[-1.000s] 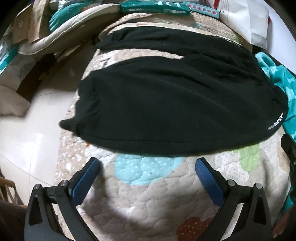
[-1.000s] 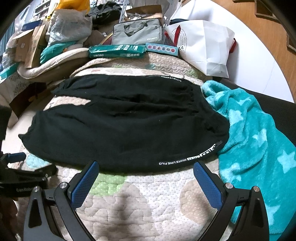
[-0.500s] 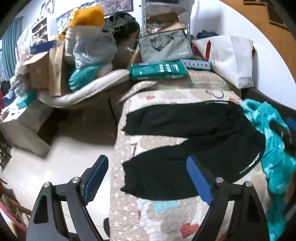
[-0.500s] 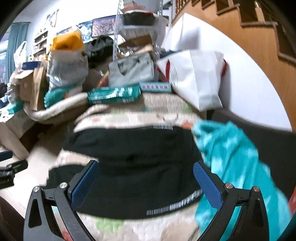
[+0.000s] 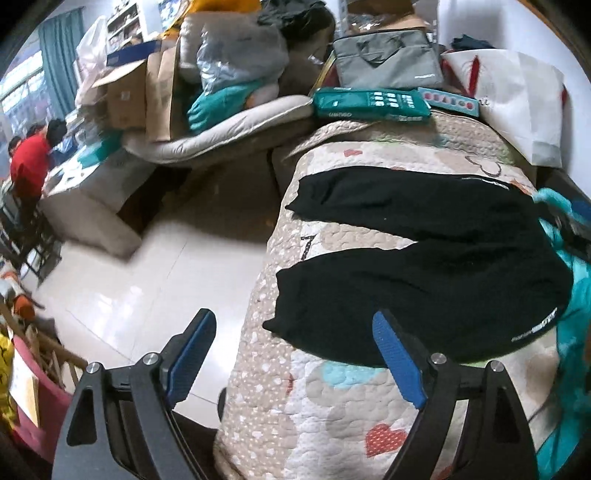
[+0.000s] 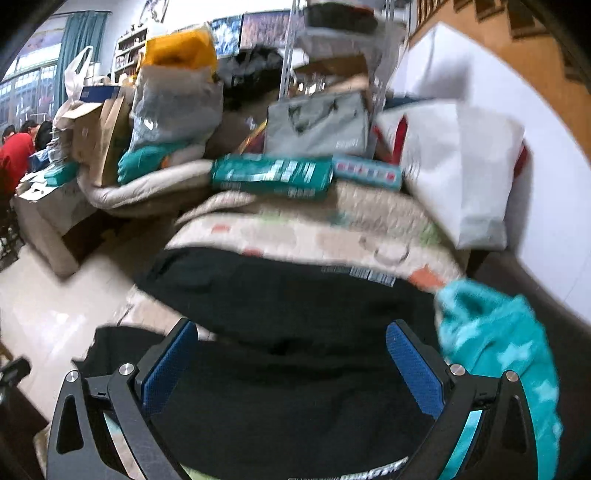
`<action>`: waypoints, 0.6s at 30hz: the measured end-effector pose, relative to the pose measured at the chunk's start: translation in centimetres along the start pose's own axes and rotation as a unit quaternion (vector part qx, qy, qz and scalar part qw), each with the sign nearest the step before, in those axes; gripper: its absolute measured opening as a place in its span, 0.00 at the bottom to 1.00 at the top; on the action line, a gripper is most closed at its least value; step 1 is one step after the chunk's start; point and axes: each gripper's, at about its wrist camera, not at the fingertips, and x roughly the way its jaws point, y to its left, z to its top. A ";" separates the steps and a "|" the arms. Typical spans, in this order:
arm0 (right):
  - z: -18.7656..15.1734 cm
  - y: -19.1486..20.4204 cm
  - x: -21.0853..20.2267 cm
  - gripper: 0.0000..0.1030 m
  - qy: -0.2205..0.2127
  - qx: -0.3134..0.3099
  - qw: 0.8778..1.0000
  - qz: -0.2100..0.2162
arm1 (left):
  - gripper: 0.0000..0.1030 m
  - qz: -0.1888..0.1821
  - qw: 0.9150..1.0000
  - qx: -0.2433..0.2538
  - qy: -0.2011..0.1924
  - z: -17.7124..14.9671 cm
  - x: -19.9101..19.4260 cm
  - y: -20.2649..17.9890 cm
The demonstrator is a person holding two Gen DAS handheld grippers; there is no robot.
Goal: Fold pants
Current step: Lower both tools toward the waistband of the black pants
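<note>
Black pants (image 5: 424, 280) flat on quilt (image 5: 332, 406); left gripper (image 5: 291, 354), right gripper (image 6: 288, 365) above, tilted down, spread wide, empty.

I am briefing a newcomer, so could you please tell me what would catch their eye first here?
The black pants lie spread, legs apart, across the patterned quilt. A teal fleece blanket sits bunched at their right. Behind, a green package fronts piled bags and boxes.

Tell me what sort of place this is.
Probably a cluttered living area of a home: black pants spread on a quilted cover, piled boxes and bags behind, and a wooden staircase against the wall.
</note>
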 end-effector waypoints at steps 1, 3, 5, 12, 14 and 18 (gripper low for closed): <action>-0.3 -0.2 -0.1 1.00 0.004 0.003 1.000 0.007 | 0.84 -0.003 1.000 -0.008 0.003 0.2 0.1 0.0; -0.9 -0.7 -0.5 1.00 0.008 0.003 1.000 0.013 | 0.84 -0.021 0.999 -0.028 0.010 0.6 0.1 0.1; -0.9 -1.0 -1.4 1.00 -0.004 0.007 1.000 0.019 | 0.84 -0.037 0.998 -0.037 0.017 0.6 0.2 0.0; -1.2 -0.5 -1.3 1.00 -0.009 0.017 1.000 0.017 | 0.84 -0.073 0.996 -0.034 0.035 -0.1 2.2 0.0; -1.8 -0.4 -0.4 1.00 0.009 0.025 0.999 0.030 | 0.84 -0.090 0.994 -0.045 0.047 0.1 3.8 0.5; -3.2 -0.7 1.4 1.00 0.044 0.030 0.999 0.011 | 0.59 -0.106 0.992 -0.033 0.064 1.0 7.0 0.8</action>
